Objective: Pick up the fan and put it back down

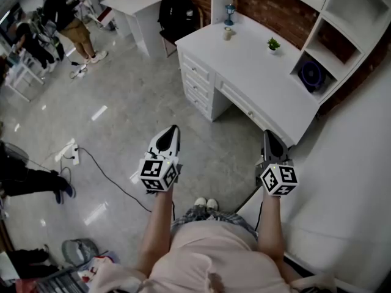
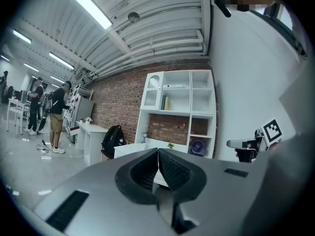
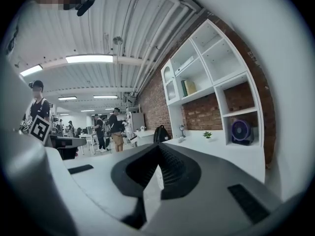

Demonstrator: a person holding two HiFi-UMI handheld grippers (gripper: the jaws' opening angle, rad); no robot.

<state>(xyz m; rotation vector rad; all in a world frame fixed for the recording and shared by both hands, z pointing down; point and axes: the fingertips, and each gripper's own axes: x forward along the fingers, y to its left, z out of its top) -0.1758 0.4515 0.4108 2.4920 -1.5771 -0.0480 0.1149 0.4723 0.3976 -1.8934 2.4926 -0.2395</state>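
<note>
The fan (image 1: 311, 75) is small, round and purple-blue, and stands in the lowest cubby of the white shelf unit at the far right end of the white desk (image 1: 256, 72). It also shows in the left gripper view as the fan (image 2: 198, 147) and in the right gripper view as the fan (image 3: 240, 131). My left gripper (image 1: 174, 129) is held level over the floor, well short of the desk, its jaws shut and empty (image 2: 158, 151). My right gripper (image 1: 268, 133) hovers near the desk's front corner, its jaws also shut with nothing in them (image 3: 158, 145).
On the desk stand a small potted plant (image 1: 273, 44), a cup (image 1: 227, 33) and a little lamp (image 1: 229, 11). A black backpack (image 1: 177, 11) sits on a chair behind the desk. A power strip (image 1: 72, 154) with a cable lies on the floor at left. People stand at the far left.
</note>
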